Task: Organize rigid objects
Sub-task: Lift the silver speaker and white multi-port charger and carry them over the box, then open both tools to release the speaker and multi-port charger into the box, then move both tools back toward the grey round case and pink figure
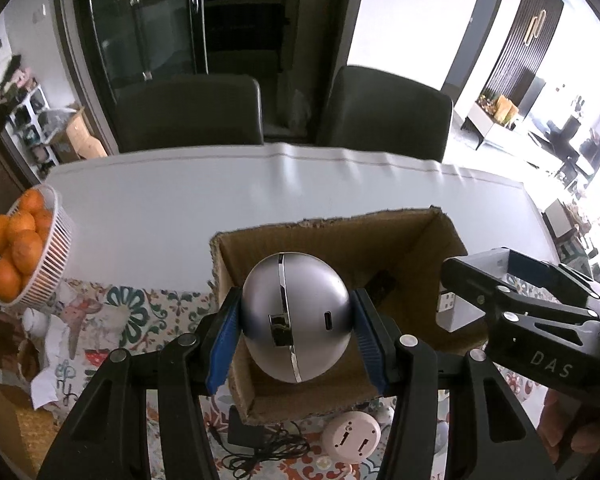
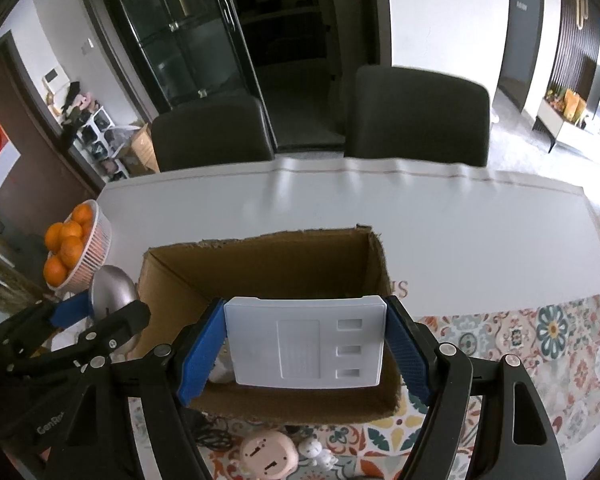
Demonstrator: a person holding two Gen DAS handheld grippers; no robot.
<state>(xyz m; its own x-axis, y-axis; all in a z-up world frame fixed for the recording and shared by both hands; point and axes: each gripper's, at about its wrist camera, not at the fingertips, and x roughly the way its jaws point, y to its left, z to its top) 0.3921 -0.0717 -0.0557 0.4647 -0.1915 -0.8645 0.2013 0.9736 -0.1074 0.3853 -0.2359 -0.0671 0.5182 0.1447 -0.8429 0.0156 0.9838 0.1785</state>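
My left gripper is shut on a silver egg-shaped device and holds it over the open cardboard box. My right gripper is shut on a flat white rectangular device and holds it over the same box. In the left wrist view the right gripper comes in over the box's right side. In the right wrist view the left gripper with the silver device is at the box's left side. A dark object lies inside the box.
A white basket of oranges stands at the table's left. A pink round device and a black cable lie on the patterned cloth in front of the box. Two dark chairs stand behind the table.
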